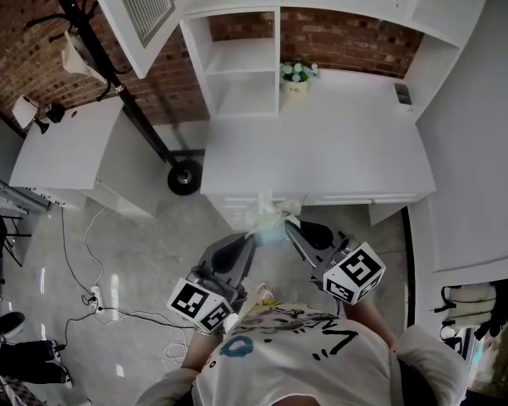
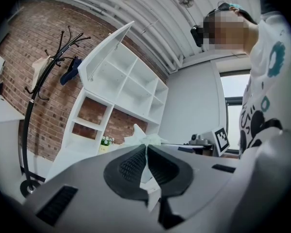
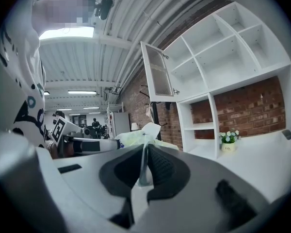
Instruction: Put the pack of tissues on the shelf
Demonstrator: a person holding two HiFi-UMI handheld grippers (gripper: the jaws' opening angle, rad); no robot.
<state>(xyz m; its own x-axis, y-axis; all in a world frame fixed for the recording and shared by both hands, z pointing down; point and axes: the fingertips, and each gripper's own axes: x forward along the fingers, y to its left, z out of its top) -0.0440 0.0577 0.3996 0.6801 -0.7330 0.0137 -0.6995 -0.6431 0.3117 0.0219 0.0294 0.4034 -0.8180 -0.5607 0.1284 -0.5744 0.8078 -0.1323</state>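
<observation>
The pack of tissues [image 1: 269, 216], pale green and white in thin plastic wrap, hangs between my two grippers just in front of the white desk's front edge [image 1: 322, 194]. My left gripper [image 1: 253, 238] is shut on the wrap at the pack's left end, and the right gripper [image 1: 289, 224] is shut on its right end. In the left gripper view the jaws [image 2: 146, 148] pinch the film, with the pack [image 2: 141, 138] bunched beyond them. The right gripper view shows its jaws [image 3: 145, 149] pressed on the film of the pack [image 3: 136, 136]. The white shelf unit [image 1: 241, 74] stands at the back of the desk.
A small pot of flowers [image 1: 297, 78] sits on the desk beside the shelf cubbies. An open cabinet door [image 1: 140, 7] sticks out above left. A black coat rack [image 1: 110, 66] with a wheeled base [image 1: 184, 178] stands left of the desk, beside a white side table [image 1: 63, 146]. Cables lie on the floor [image 1: 93, 294].
</observation>
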